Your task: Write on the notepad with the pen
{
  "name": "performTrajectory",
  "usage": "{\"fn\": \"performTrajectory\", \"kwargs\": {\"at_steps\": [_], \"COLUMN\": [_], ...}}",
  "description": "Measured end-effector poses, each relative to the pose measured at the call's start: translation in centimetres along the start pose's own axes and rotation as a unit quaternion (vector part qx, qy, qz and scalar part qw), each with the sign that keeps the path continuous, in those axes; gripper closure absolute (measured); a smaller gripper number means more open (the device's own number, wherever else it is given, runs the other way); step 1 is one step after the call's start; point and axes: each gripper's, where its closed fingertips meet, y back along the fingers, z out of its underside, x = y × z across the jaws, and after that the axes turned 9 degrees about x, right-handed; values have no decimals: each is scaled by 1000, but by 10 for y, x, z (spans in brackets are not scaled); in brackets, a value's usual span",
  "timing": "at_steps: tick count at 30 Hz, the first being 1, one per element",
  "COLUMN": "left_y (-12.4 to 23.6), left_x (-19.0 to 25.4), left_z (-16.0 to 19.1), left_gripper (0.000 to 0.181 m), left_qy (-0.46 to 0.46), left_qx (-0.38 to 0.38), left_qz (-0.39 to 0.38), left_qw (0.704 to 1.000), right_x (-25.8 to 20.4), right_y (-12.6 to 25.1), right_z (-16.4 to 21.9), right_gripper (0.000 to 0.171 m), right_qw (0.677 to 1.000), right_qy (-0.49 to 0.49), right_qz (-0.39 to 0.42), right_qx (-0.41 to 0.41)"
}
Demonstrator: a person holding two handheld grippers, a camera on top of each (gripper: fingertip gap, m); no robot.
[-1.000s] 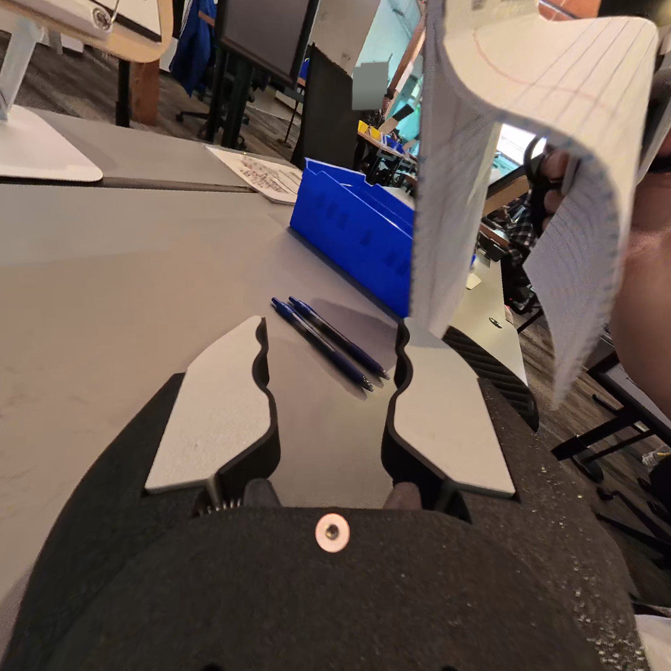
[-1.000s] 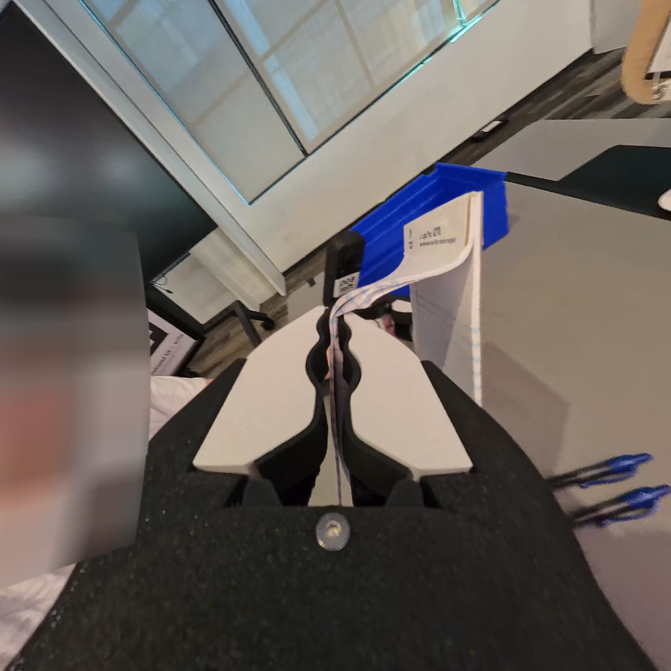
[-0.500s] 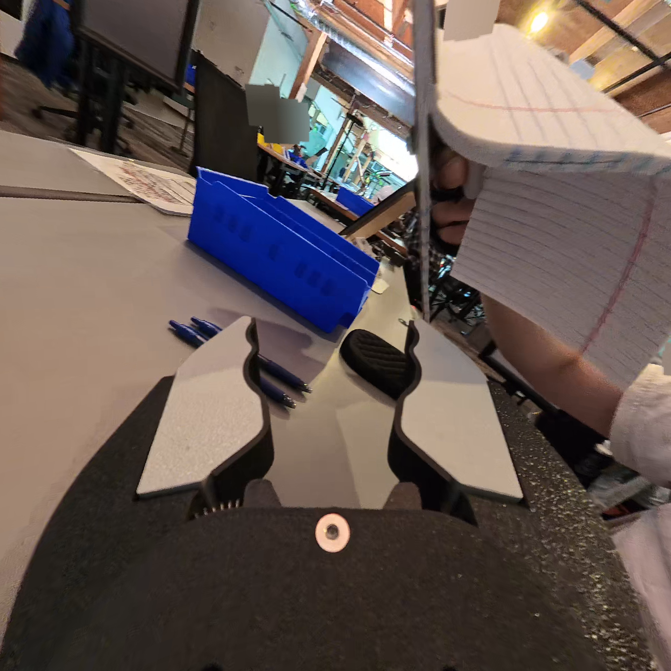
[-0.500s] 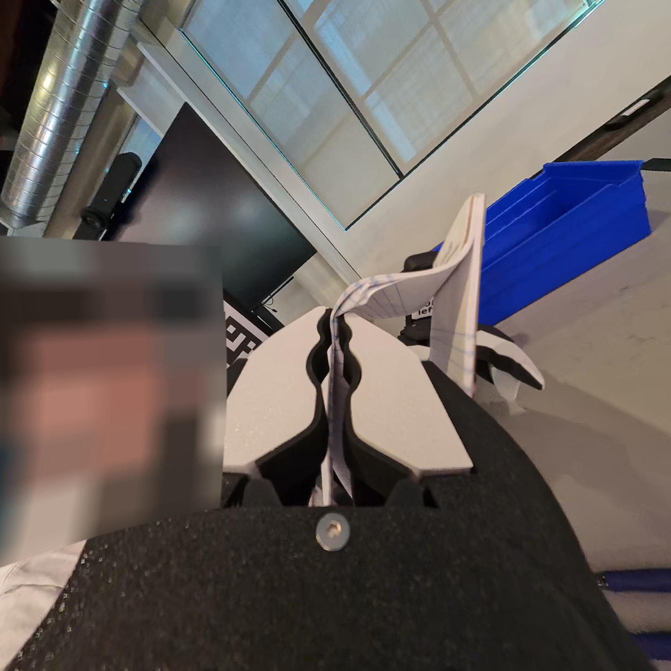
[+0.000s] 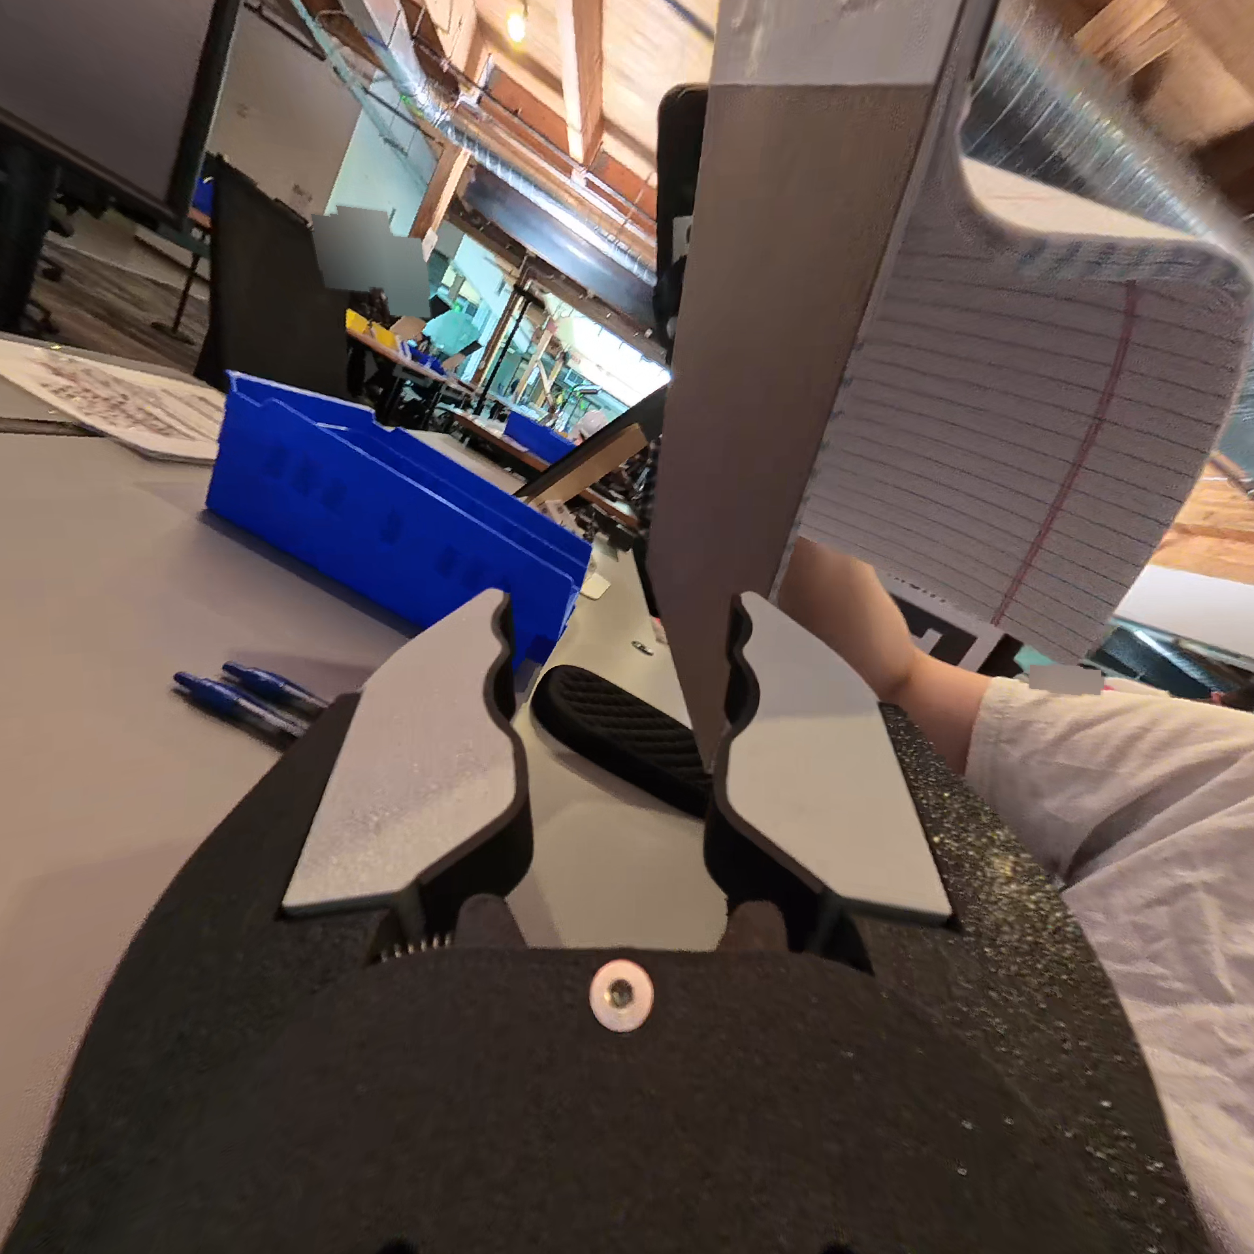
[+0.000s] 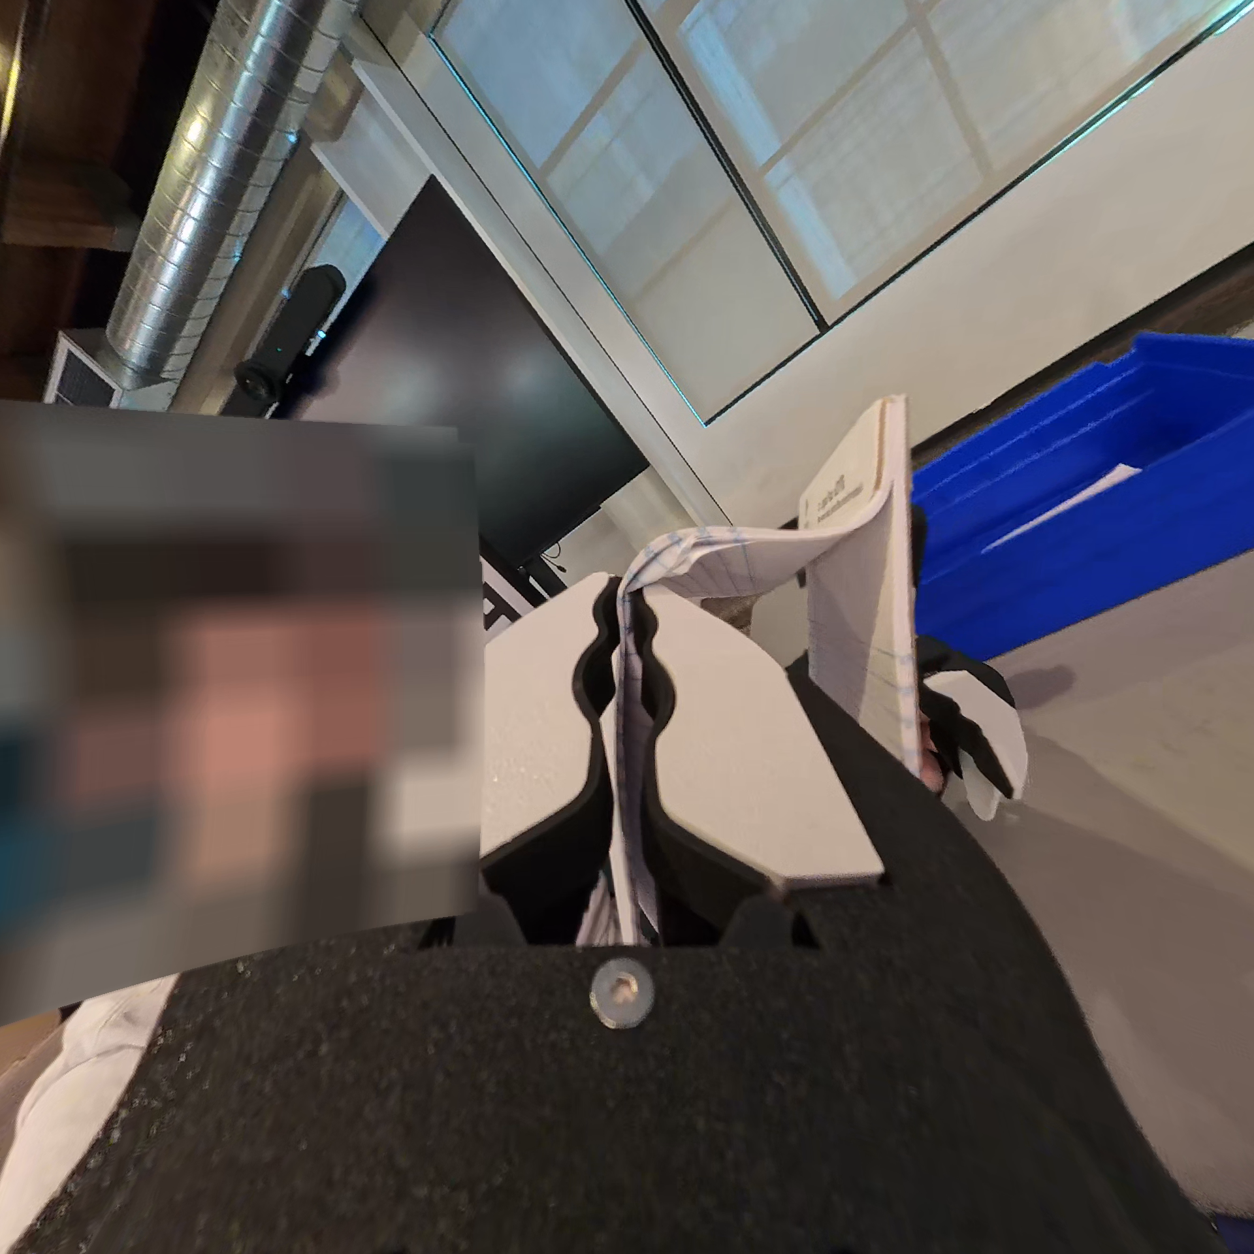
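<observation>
The white lined notepad [image 5: 1018,441] hangs in the air, its grey cardboard back [image 5: 780,339] upright. My right gripper [image 6: 631,590] is shut on a bunch of its pages, which bend over from the pad [image 6: 862,611]. My left gripper [image 5: 621,600] is open, and the lower edge of the cardboard stands between its jaws, close to the right finger [image 5: 801,733]. The left gripper also shows in the right wrist view [image 6: 977,733], just behind the pad. Two blue pens [image 5: 237,692] lie side by side on the grey table [image 5: 102,611], left of my left gripper.
A blue plastic bin [image 5: 380,502] stands on the table behind the pens; it also shows in the right wrist view [image 6: 1086,509]. A black ribbed pad [image 5: 597,739] lies just past the table edge. A person's forearm [image 5: 848,651] and white sleeve [image 5: 1119,814] are at the right. The grippers' ends are close to 15 cm from one another.
The right gripper has tilted the notepad up and turned it. The left gripper has moved right, so the cardboard's lower edge now stands between its jaws. The pens have slid left in view.
</observation>
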Motion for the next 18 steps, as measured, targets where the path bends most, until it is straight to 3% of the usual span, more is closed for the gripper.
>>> {"fn": "performTrajectory", "kwargs": {"at_steps": [7, 13, 18], "left_y": [2, -5, -9], "left_x": [24, 43, 45], "left_z": [-13, -3, 4], "left_gripper": [117, 110, 121], "left_qy": [26, 33, 56], "left_qx": [34, 21, 16], "left_qz": [76, 126, 137], "left_qw": [996, 991, 989], "right_x": [-14, -13, 1], "right_y": [-2, -4, -7], "right_z": [-10, -5, 2], "right_gripper": [169, 169, 169], "right_qw": [1000, 1000, 1000], "right_qy": [18, 17, 9], "right_qz": [-11, -11, 1], "right_qx": [3, -5, -11]}}
